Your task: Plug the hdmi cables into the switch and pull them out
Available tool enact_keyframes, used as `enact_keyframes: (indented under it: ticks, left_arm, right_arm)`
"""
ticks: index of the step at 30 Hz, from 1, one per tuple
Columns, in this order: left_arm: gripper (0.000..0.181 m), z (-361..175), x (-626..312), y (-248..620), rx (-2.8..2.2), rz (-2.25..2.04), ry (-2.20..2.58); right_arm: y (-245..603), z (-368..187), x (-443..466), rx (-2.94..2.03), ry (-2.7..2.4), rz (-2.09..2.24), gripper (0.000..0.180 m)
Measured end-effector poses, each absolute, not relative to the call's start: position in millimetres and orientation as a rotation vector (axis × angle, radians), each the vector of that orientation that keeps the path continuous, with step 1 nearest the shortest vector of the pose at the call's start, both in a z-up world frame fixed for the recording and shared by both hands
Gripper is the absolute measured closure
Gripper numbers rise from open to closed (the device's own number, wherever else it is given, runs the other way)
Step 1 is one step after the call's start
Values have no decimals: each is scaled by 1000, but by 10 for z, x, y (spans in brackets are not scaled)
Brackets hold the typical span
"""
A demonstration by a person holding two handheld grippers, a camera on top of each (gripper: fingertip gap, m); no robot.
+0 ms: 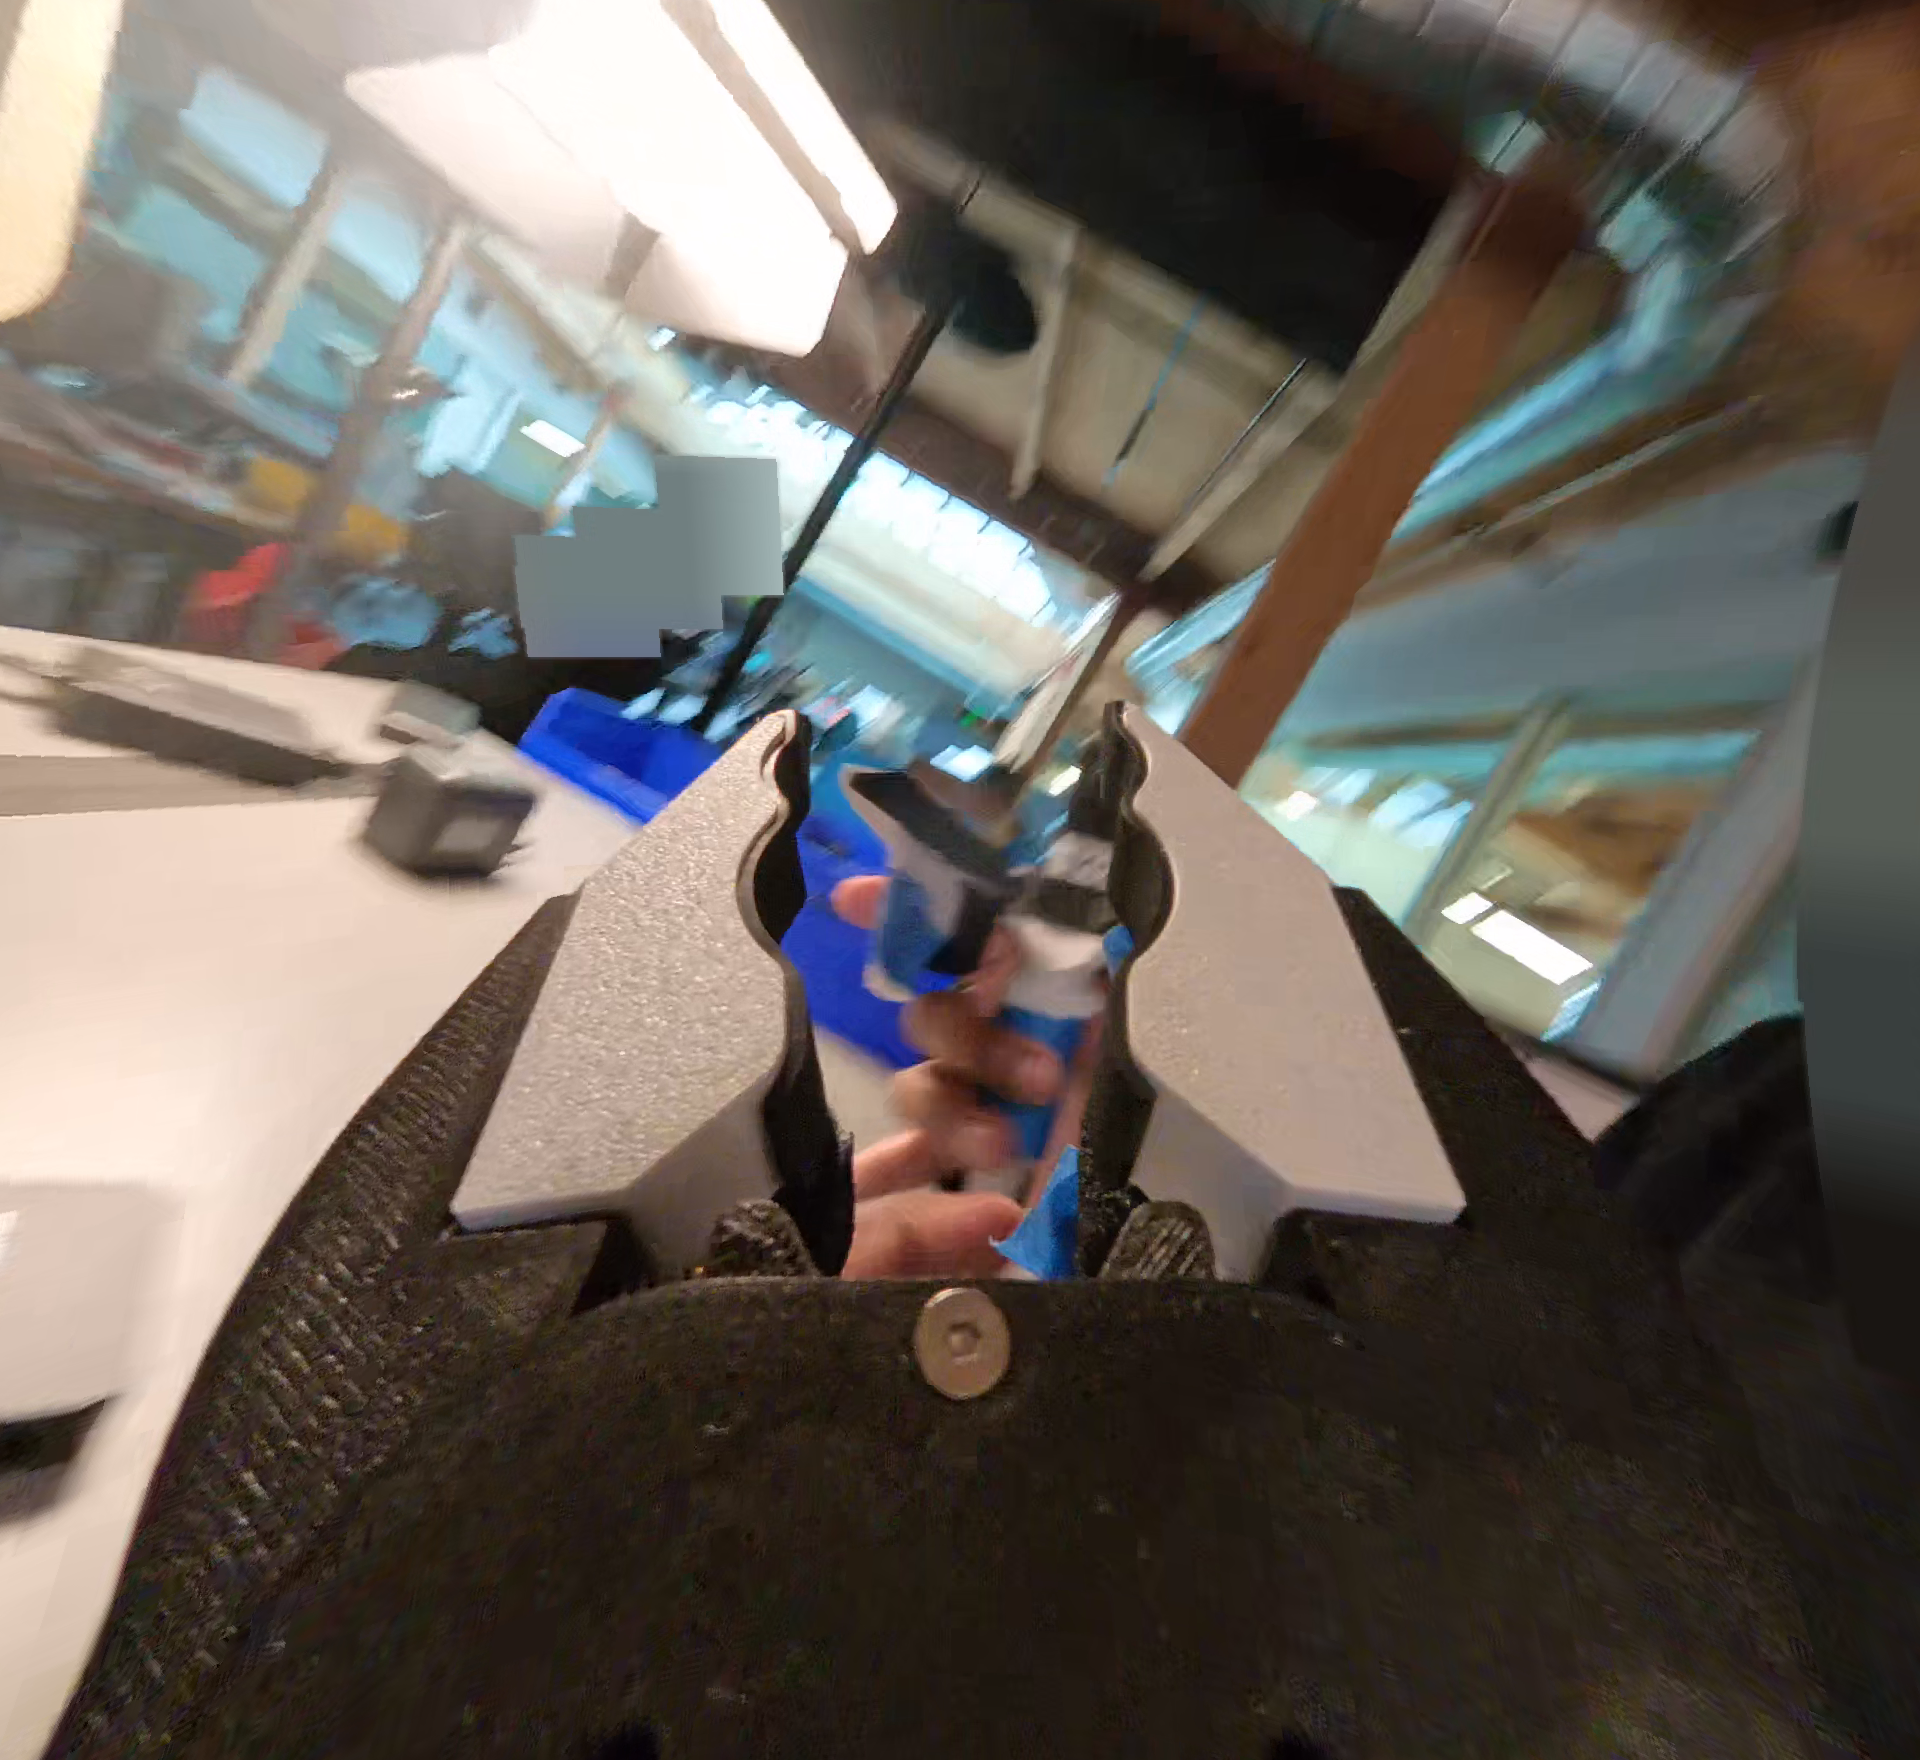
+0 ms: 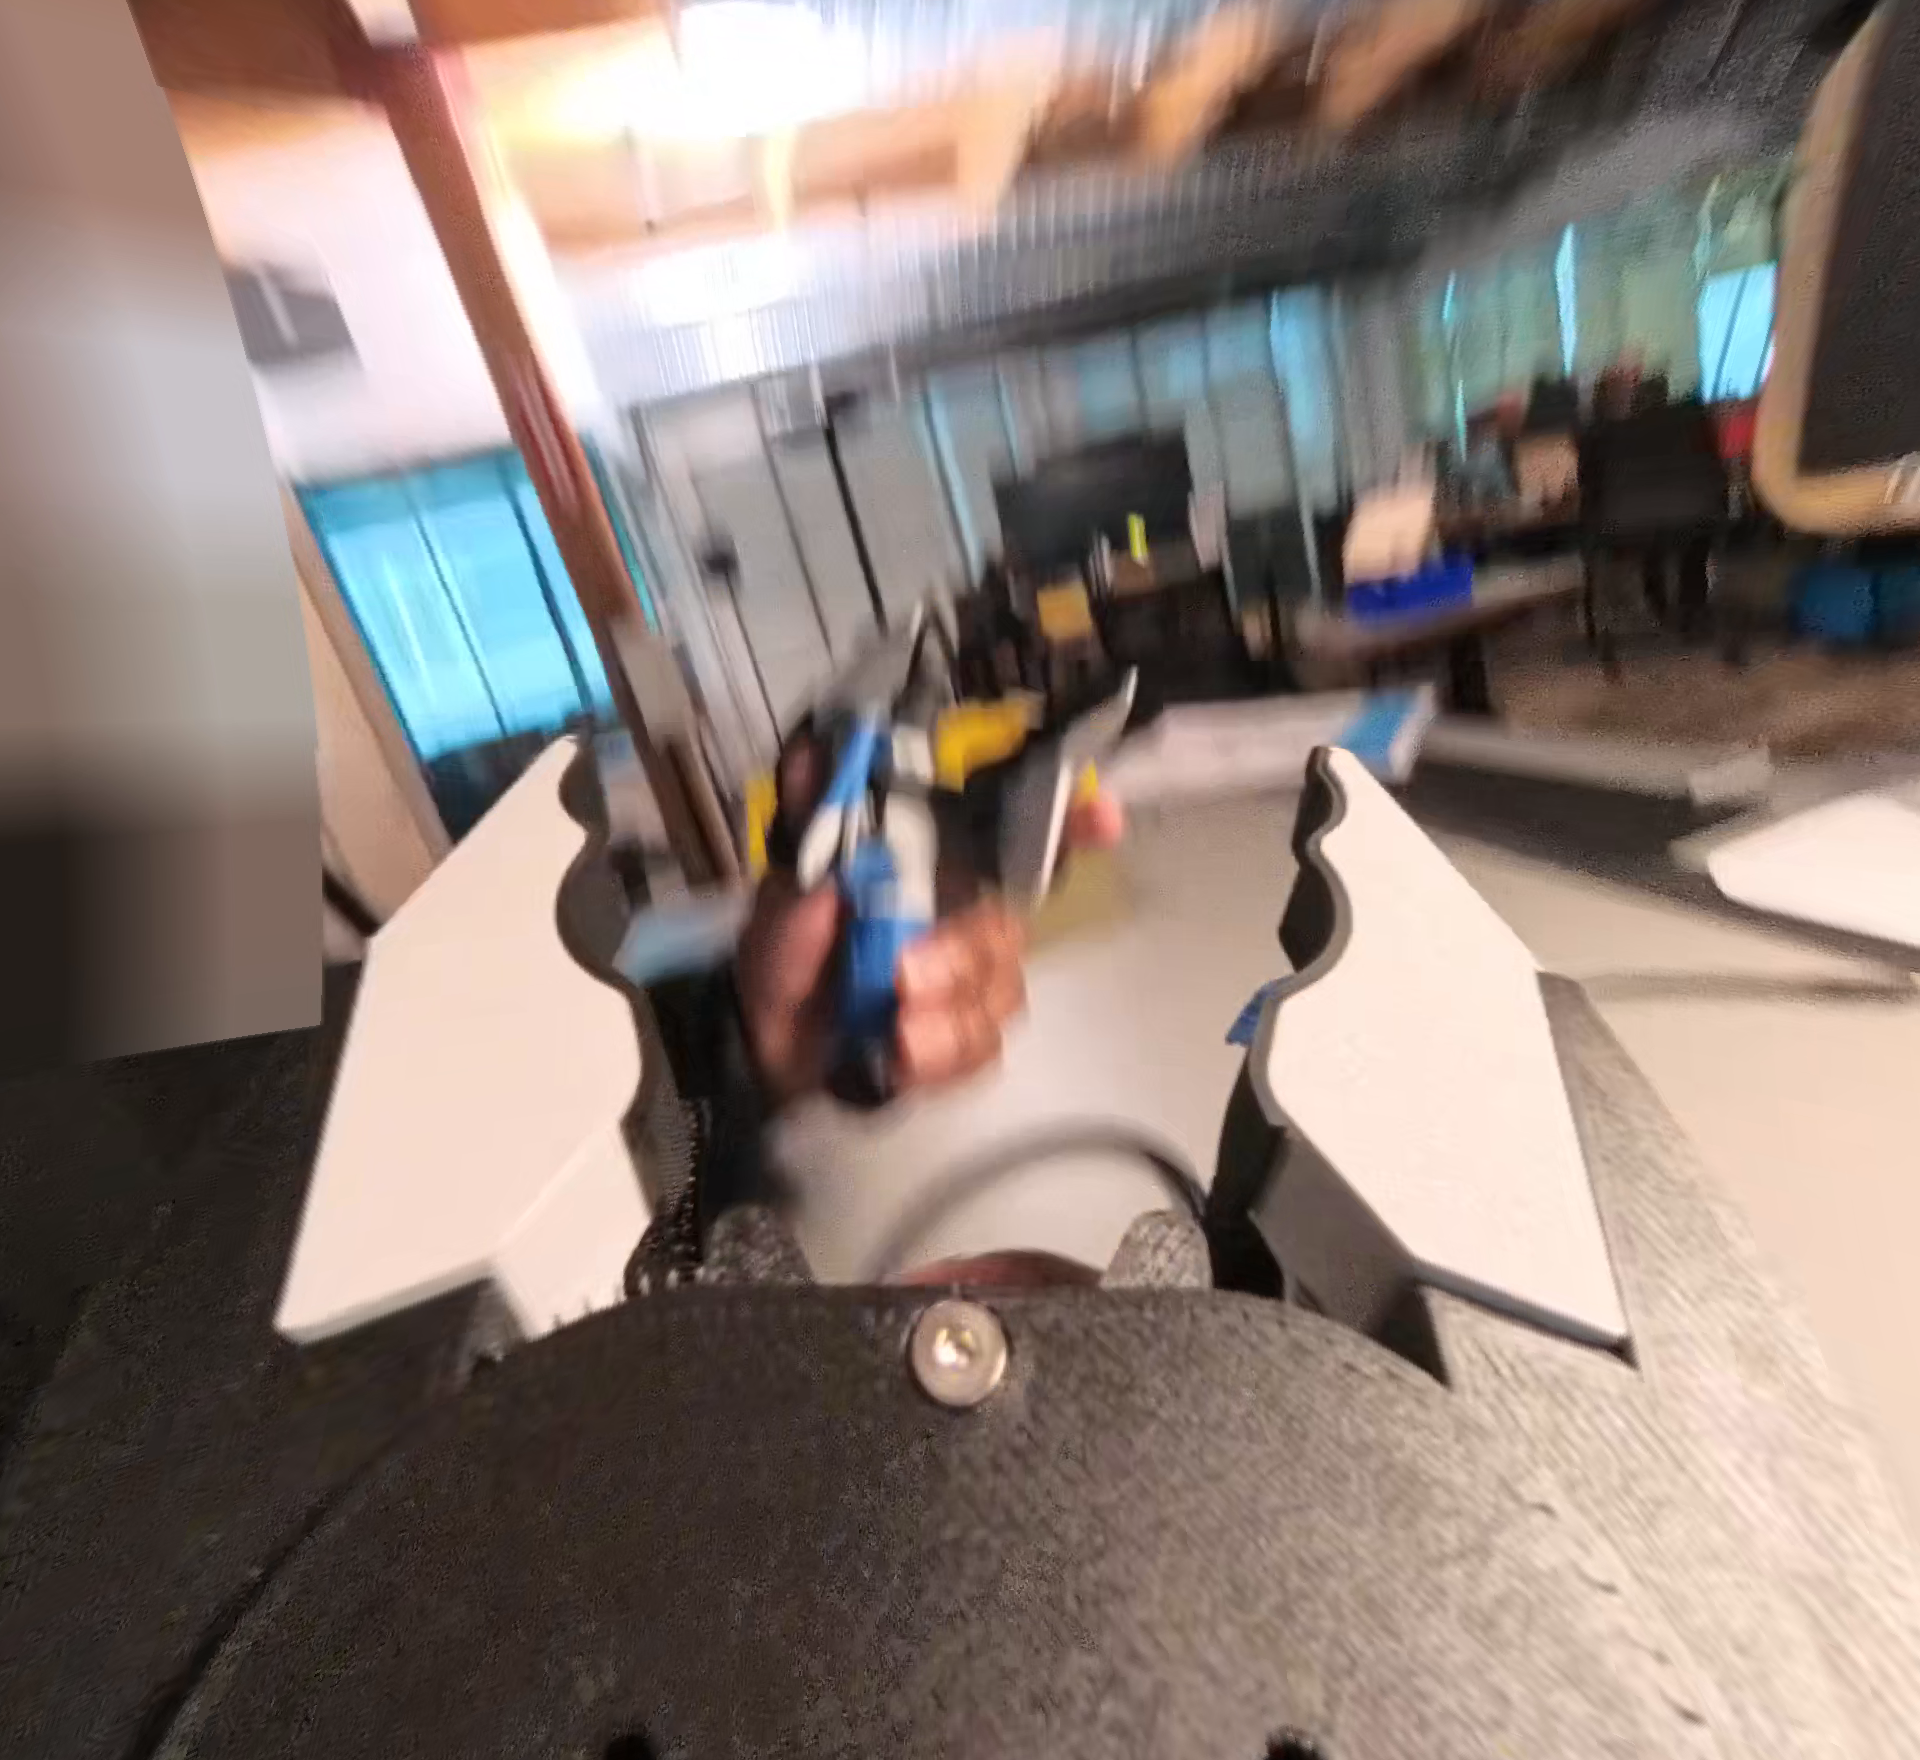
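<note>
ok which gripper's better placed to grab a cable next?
Probably right: the right gripper is open, with what looks like a grey cable looping beneath it. Left gripper points past the table.

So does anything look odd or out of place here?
Yes. Both views are tilted and smeared with motion blur. The left gripper and right gripper point at each other's holding hands, not at any switch, and torn blue tape frays beside the left gripper's fingers.

Pale grey two-finger gripper (image 1: 956, 754) on textured black body; blue plastic bin (image 1: 613, 754); dark grey small box (image 1: 449, 811); white tabletop (image 1: 208, 962).
</note>
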State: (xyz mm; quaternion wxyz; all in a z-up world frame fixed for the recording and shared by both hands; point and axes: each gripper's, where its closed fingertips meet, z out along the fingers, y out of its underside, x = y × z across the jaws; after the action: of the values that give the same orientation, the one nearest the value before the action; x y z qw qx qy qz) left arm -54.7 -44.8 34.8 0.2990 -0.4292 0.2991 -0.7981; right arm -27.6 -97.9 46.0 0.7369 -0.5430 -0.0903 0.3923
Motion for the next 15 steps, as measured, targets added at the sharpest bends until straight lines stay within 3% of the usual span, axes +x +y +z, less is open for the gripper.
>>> enact_keyframes:
  ticks: [3, 6, 15]
  left_arm:
    - [124, 465, -537, -619, -1056, -2351, 685]
    - [121, 379, -395, -926, -1040, -2374, 777]
    - [119, 295, -227, -1071, -1013, -2151, 843]
  right_arm:
    - [-998, 930, 27, -826, 52, 1003, 40]
    - [-928, 1031, 148, -670, 183, 992, 35]
    - [-673, 1082, 84, -723, 231, 1033, 25]
